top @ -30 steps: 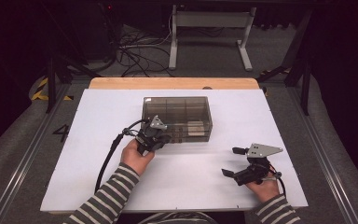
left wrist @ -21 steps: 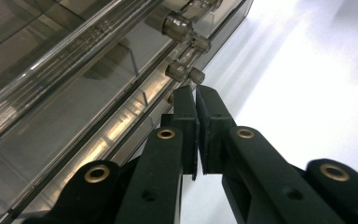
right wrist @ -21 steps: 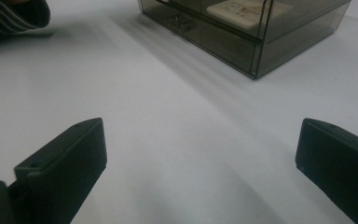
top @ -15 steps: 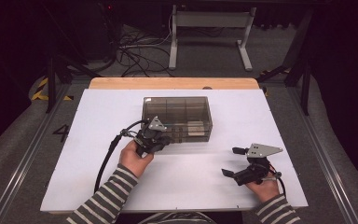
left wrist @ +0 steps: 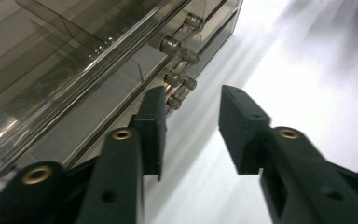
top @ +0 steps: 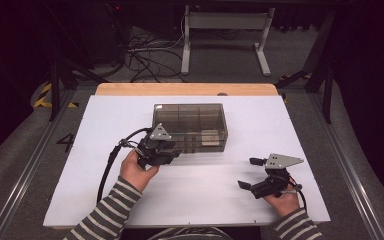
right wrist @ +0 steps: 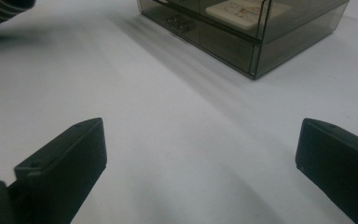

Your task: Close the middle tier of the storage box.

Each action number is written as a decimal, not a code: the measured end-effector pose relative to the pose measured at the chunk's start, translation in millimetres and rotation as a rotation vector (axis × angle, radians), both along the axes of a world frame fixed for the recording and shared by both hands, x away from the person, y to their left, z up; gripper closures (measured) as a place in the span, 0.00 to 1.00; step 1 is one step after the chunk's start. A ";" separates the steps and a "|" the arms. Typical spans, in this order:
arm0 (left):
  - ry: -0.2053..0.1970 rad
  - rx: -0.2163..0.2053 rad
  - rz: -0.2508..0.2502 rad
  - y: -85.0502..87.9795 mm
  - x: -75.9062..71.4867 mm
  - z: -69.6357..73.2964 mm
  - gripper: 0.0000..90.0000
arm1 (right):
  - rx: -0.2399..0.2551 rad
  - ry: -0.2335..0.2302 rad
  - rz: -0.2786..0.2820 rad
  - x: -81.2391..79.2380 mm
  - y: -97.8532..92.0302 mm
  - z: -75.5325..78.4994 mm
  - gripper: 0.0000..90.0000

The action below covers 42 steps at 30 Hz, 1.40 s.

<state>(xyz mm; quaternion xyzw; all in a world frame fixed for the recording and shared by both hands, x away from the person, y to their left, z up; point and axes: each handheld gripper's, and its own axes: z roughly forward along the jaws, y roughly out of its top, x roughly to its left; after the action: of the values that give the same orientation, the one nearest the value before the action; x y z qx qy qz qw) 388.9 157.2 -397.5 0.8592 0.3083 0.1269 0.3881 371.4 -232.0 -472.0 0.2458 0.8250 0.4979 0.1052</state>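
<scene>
Drawer box (top: 190, 126), smoked and see-through, sits toward the far middle of the white worktop (top: 80, 175), its knobs (left wrist: 170, 45) facing the person. Just before those knobs, the left hand-held gripper (left wrist: 191, 126) has just been opening its jaws with nothing between them, which suggests a knob was just released. Well off to the box's near right, the right hand-held gripper (right wrist: 200, 158) rests wide open and empty.

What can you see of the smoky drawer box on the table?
The drawer box is smoked, see-through plastic, rectangular, standing flat mid-table on the white table. Dividers split its top; drawer fronts carry small round knobs. A pale flat item lies inside. The left tongs, just opened, hang by the knobs, gripping nothing.
</scene>
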 end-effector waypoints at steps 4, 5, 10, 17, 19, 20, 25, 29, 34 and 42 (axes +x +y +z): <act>-0.016 -0.010 -0.010 5.9 -6.9 6.7 0.53 | 0.000 0.000 0.000 0.1 -0.1 0.0 0.03; -0.015 -0.018 -0.017 8.2 -8.2 8.4 0.49 | 0.001 0.000 0.000 0.1 -0.1 0.1 0.03; -0.004 -0.040 -0.017 17.5 -14.3 11.5 0.26 | 0.001 -0.001 0.001 0.0 0.0 0.1 0.03; -0.006 -0.084 -0.022 34.5 -21.0 9.8 0.11 | 0.000 -0.002 0.002 -0.2 0.1 0.1 0.03; -0.004 -0.102 -0.037 39.8 -22.8 8.7 0.07 | 0.001 -0.002 0.002 -0.2 0.0 0.2 0.03; -0.011 -0.102 -0.042 41.7 -24.3 8.4 0.05 | 0.001 -0.002 0.002 -0.1 0.0 0.2 0.03; -0.049 -0.125 -0.027 50.2 -32.4 7.6 0.00 | 0.001 -0.002 0.004 -0.2 -0.1 0.3 0.03; -0.091 -0.135 -0.007 59.9 -37.5 5.1 0.00 | 0.002 -0.002 0.004 -0.3 -0.1 0.3 0.03; -0.060 -0.189 -0.004 75.5 -39.9 -3.4 0.00 | 0.002 -0.004 0.006 -0.3 0.0 0.4 0.03; -0.092 -0.201 0.027 93.4 -49.4 -14.9 0.00 | 0.003 -0.008 0.004 -0.4 -0.4 0.7 0.02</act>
<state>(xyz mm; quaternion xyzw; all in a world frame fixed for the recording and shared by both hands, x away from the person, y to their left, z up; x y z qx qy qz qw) 339.5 250.6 -412.4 0.8049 0.3130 0.1398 0.4844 371.0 -232.3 -471.3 0.2422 0.8243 0.5004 0.1070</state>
